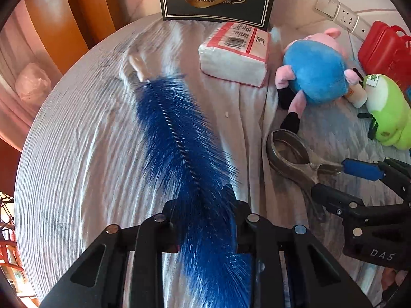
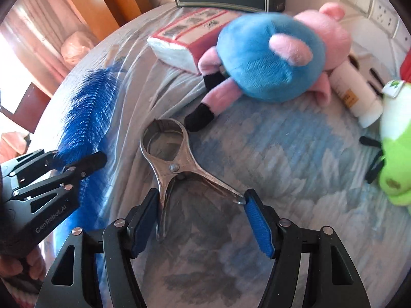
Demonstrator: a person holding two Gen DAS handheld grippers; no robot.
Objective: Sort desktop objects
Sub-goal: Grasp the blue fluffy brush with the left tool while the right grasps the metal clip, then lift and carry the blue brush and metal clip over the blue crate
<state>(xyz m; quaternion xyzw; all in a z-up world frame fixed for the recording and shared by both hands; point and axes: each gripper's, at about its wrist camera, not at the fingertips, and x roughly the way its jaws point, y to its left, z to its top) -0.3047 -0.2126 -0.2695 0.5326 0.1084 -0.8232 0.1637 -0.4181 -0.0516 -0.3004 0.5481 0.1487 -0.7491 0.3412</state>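
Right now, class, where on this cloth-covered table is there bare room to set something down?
Bare cloth lies left of the long blue bristle brush. Crowded: the right, with the tissue pack, blue-and-pink plush pig and green plush toy.

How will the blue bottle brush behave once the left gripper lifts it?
Blue bottle brush likely droops: the left gripper holds the soft bristle end, the long twisted-wire length beyond unsupported. Bristles probably compress, so it may slip or twist. It looks light.

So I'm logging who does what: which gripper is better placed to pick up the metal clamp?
Right. The right gripper is open with its fingers straddling the metal clamp handles, while the left gripper is occupied with the blue brush.
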